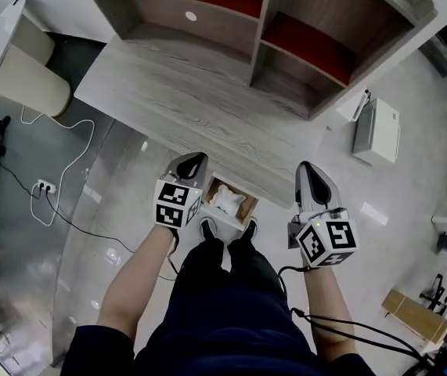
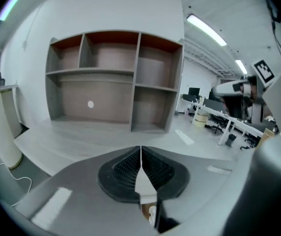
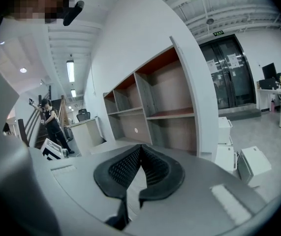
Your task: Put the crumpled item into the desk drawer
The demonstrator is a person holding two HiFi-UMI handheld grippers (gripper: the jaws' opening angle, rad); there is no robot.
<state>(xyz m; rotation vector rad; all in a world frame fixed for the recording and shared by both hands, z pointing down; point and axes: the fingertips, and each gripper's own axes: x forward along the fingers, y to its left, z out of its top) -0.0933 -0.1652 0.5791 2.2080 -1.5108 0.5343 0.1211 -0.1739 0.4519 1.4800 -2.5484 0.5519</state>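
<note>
In the head view a white crumpled item (image 1: 227,200) lies inside the open desk drawer (image 1: 244,209), which sticks out from under the grey wooden desk (image 1: 192,108). My left gripper (image 1: 193,163) hovers just left of the drawer, shut and empty. My right gripper (image 1: 309,177) hangs to the drawer's right, also shut with nothing in it. In the left gripper view the jaws (image 2: 140,157) meet tip to tip, and a bit of the drawer shows below them. The right gripper view has its jaws (image 3: 140,157) closed, facing the shelves.
A shelf unit (image 1: 286,30) with red-lined compartments stands at the desk's back. A white bin (image 1: 19,65) and a power strip (image 1: 45,186) with cables lie left. A white box (image 1: 376,131) sits on the floor right. My feet (image 1: 227,229) stand below the drawer.
</note>
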